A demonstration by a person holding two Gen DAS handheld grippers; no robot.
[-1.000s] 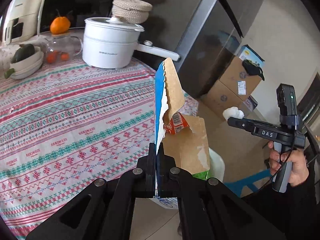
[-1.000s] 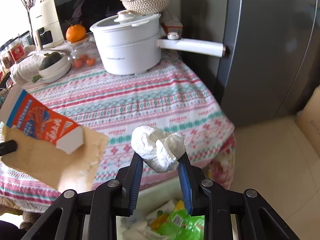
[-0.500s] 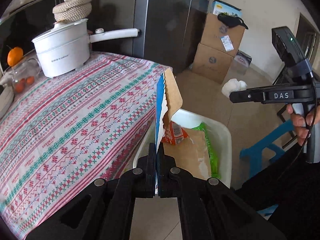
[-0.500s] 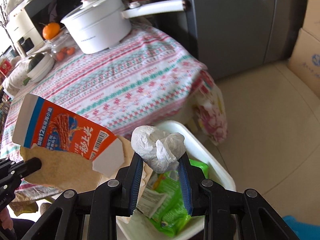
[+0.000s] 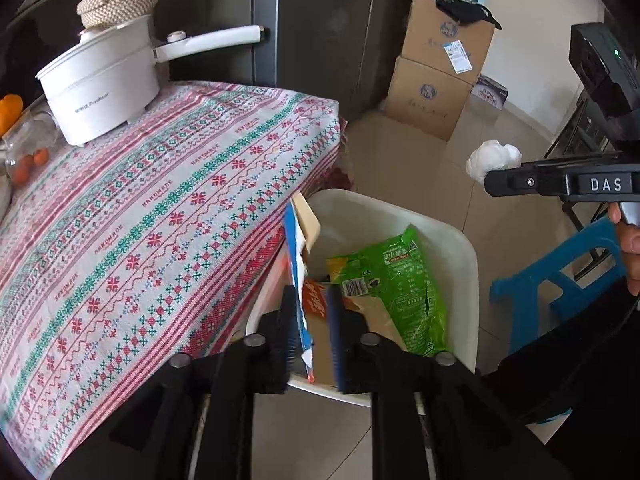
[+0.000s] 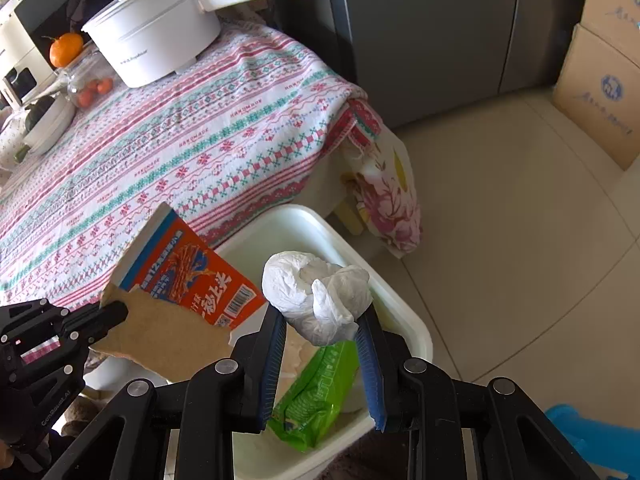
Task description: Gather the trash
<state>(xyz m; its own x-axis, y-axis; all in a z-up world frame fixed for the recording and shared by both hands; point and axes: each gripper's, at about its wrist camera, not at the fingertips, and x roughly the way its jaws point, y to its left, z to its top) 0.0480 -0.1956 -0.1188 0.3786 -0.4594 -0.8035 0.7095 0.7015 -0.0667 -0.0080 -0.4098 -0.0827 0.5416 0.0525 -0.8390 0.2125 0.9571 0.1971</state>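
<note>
Hovering over the white trash bin (image 6: 404,322) beside the bench (image 5: 132,216), the left gripper (image 5: 312,332) has its jaws spread, the torn carton (image 6: 180,300) loose between them. The right gripper (image 6: 320,344) jaws pinch a crumpled tissue (image 6: 316,296) above the bin's green wrapper (image 5: 400,292).

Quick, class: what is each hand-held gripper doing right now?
Left hand-held gripper: open, torn carton loose between its fingers.
Right hand-held gripper: shut on crumpled tissue.
</note>
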